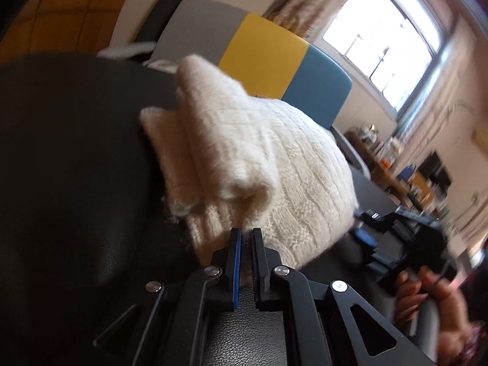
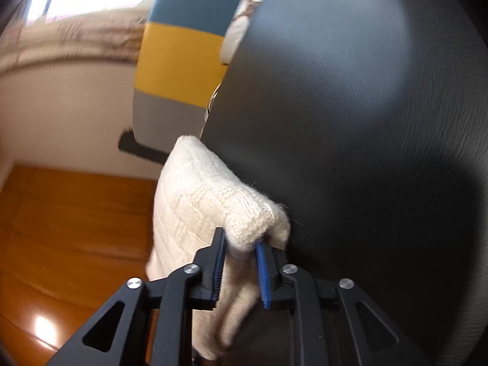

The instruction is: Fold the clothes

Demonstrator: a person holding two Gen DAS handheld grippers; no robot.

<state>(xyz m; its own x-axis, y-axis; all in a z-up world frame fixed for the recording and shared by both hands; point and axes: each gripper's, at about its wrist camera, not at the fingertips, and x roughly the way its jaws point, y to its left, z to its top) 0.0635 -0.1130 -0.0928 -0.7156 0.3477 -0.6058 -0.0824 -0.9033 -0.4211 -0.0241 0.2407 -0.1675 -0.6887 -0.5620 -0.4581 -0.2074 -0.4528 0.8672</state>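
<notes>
A cream knit sweater (image 1: 259, 158) lies folded in thick layers on a black leather surface (image 1: 76, 152). My left gripper (image 1: 246, 238) sits at the sweater's near ribbed edge. Its jaws are almost together, with pale fabric showing in the narrow slit between them. At the right of the left wrist view, a hand (image 1: 427, 289) holds the right gripper (image 1: 375, 244) by the sweater's far corner. In the right wrist view, my right gripper (image 2: 241, 250) is shut on a thick folded corner of the sweater (image 2: 198, 195), which hangs past the edge of the black surface (image 2: 350, 122).
A padded panel in grey, yellow and blue (image 1: 262, 52) stands behind the surface. A wooden floor (image 2: 61, 228) lies below its edge. A bright window (image 1: 381, 36) and cluttered shelves (image 1: 396, 167) are far off at the right.
</notes>
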